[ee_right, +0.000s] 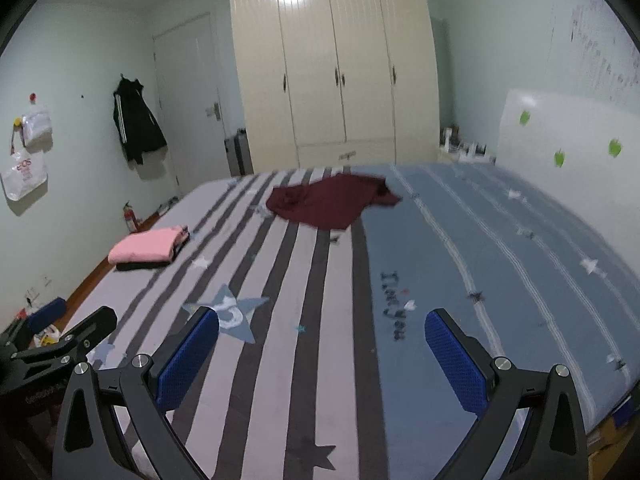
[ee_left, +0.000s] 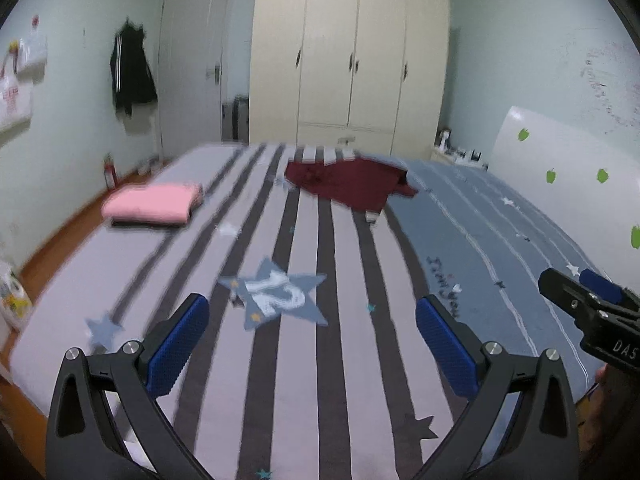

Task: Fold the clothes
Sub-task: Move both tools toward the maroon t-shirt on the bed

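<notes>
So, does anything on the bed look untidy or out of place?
Yes. The dark red garment lies crumpled and unfolded near the far end of the bed, while the pink garment sits neatly folded at the left edge. Both grippers are empty, jaws open.

The bed [ee_right: 320, 320] wore a striped sheet, grey and dark bands on its left part, blue with thin white lines on its right. A big star patch [ee_right: 228, 312] marked the near left. Far beyond the star, near the bed's far edge, a maroon garment [ee_right: 328, 200] lay crumpled and unfolded. To the star's far left, by the bed's left edge, sat a folded pink garment [ee_right: 146, 246] atop a dark one [ee_right: 140, 266].
</notes>
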`<state>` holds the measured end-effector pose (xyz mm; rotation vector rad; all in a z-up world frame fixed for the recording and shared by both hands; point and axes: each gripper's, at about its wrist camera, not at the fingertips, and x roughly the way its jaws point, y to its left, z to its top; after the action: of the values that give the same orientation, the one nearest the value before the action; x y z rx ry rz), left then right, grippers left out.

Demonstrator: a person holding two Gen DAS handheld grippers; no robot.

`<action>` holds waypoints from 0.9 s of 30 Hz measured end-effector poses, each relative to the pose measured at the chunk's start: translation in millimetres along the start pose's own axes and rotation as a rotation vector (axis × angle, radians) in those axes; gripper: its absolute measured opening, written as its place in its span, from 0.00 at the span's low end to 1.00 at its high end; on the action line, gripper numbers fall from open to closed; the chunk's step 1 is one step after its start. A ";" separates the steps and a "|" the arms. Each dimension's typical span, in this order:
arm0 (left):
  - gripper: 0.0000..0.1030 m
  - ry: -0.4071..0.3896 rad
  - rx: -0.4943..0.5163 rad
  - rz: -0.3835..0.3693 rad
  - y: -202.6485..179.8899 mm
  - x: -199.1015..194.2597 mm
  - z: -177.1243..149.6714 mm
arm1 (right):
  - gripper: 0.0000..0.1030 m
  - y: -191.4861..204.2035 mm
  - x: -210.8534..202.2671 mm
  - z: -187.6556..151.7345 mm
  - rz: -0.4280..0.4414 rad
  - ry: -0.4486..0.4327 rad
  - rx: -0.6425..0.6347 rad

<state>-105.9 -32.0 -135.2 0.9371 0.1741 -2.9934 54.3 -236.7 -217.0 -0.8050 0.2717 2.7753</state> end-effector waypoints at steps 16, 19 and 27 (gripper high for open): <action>0.99 0.411 -0.022 0.031 22.9 222.5 -29.2 | 0.99 -51.8 249.0 -33.5 0.022 0.382 0.152; 0.99 0.443 0.011 0.099 8.2 225.7 -13.5 | 0.99 -64.2 256.0 -20.5 0.061 0.431 0.203; 0.98 0.503 -0.056 0.133 -7.9 248.4 39.3 | 0.99 -90.5 262.5 39.7 0.002 0.474 0.247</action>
<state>-332.7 -20.1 -243.6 1.6029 0.1823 -2.5617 -155.7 -94.7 -337.1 -1.3779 0.6802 2.4470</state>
